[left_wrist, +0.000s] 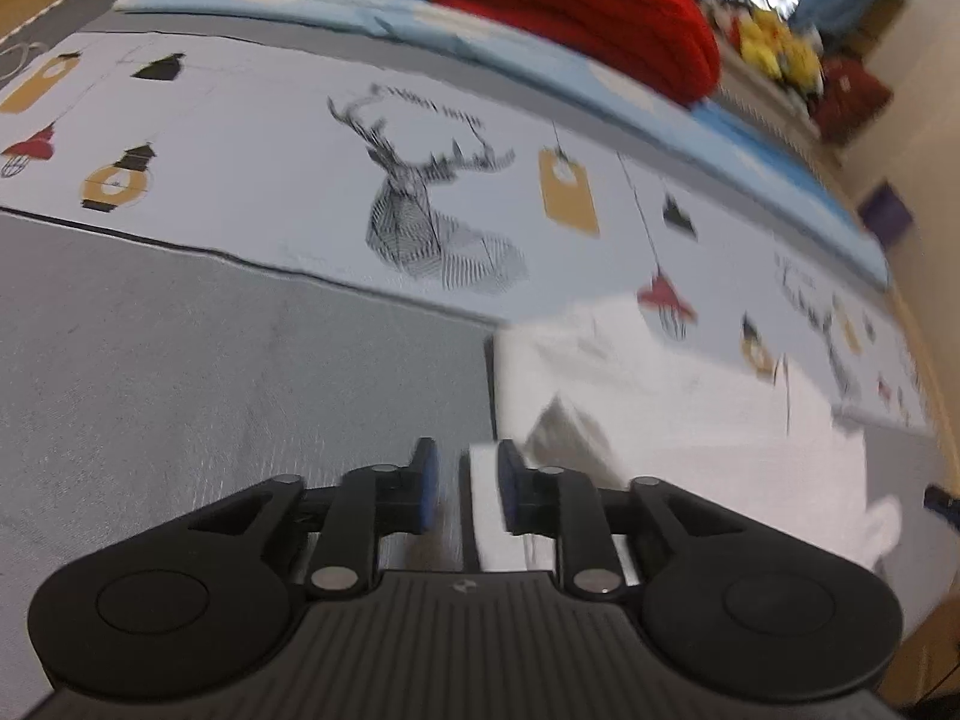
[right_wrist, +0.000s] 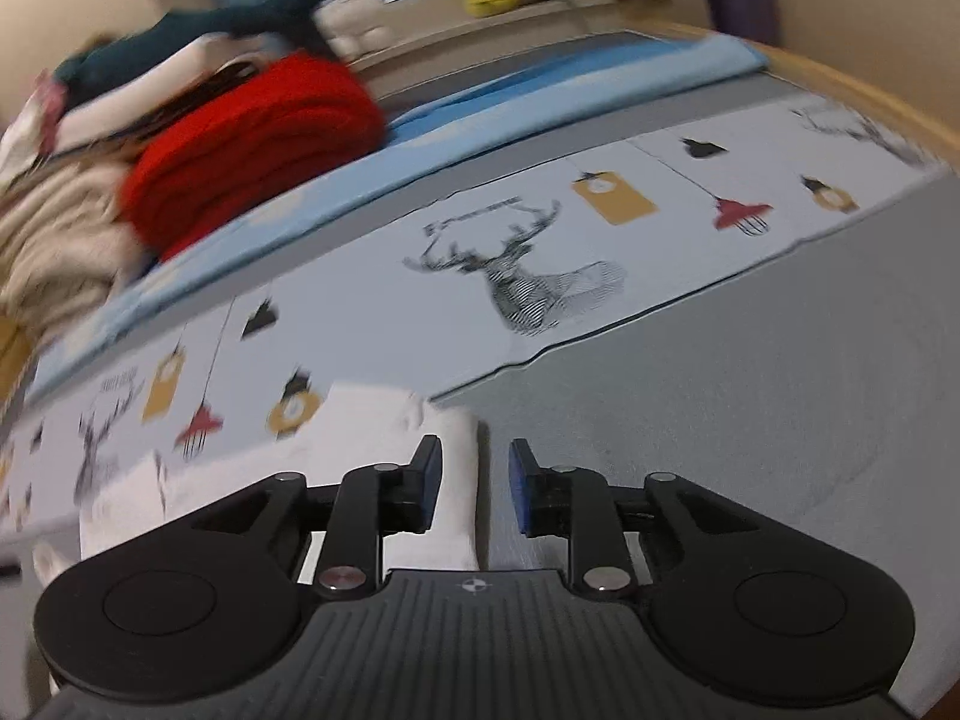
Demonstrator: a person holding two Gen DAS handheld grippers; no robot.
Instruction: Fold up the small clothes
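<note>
A small white garment [left_wrist: 690, 438] lies flat on the grey bed cover [left_wrist: 240, 390]. My left gripper [left_wrist: 465, 489] is open, its blue pads straddling the garment's left edge, just above it. In the right wrist view the same white garment [right_wrist: 372, 438] lies at lower left. My right gripper [right_wrist: 474, 489] is open, its blue pads straddling the garment's right edge. Whether the pads touch the cloth is unclear; both views are blurred.
A white sheet printed with a deer head [left_wrist: 432, 210] and lanterns crosses the bed behind the garment. Beyond it lie a light blue blanket [left_wrist: 540, 78], a folded red knit [left_wrist: 588, 6] and a pile of beige clothes [right_wrist: 54, 252]. Wooden bed frame [right_wrist: 870, 90] at the edge.
</note>
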